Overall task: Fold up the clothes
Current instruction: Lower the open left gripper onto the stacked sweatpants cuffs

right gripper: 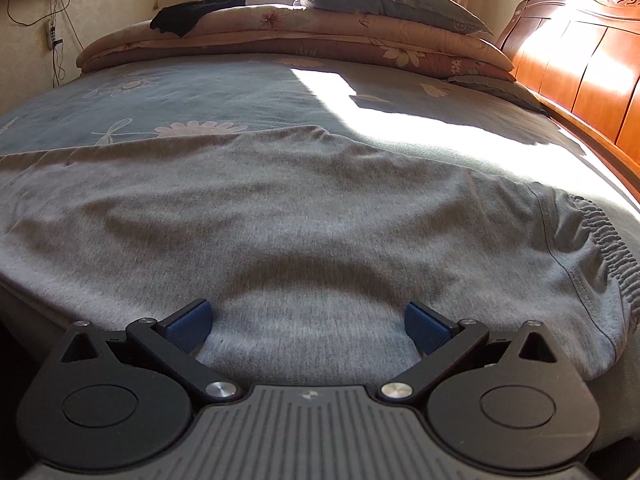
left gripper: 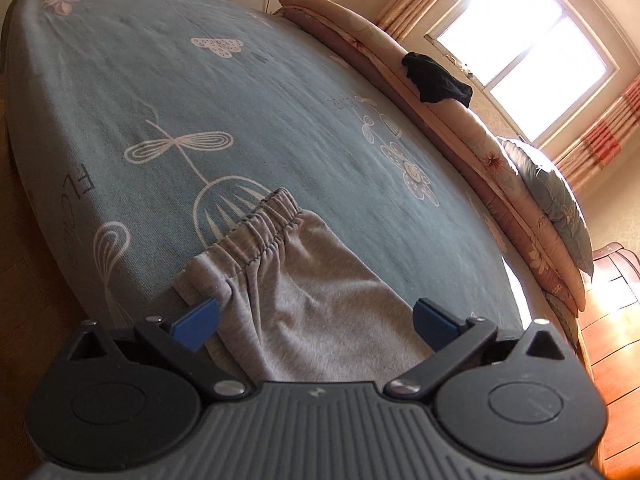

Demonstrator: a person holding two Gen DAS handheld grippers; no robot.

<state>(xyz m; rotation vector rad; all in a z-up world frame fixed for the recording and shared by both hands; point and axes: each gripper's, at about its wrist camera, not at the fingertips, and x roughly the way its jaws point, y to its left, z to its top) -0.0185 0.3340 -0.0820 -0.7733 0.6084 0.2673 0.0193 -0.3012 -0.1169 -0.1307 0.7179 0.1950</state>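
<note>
Blue floral bedsheet [left gripper: 248,120] is seen beneath grey knit trousers [left gripper: 304,304], whose gathered elastic cuff [left gripper: 260,228] lies near the bed edge; the left gripper [left gripper: 316,320] is held spread over them. Opposite, the right gripper [right gripper: 308,322] is likewise parted, perhaps touching the cloth, with folded quilts [right gripper: 320,36] beyond.

A blue-grey bedsheet printed with white flowers and dragonflies [left gripper: 248,120] covers the bed. Along its far edge lies a folded beige floral quilt [right gripper: 304,36], with a crumpled black garment [left gripper: 436,80] draped on it and a grey patterned pillow [right gripper: 392,4] on top. An orange wooden headboard [right gripper: 580,64] catches sunlight. Striped pink curtains [left gripper: 604,140] flank a bright window [left gripper: 524,44].
</note>
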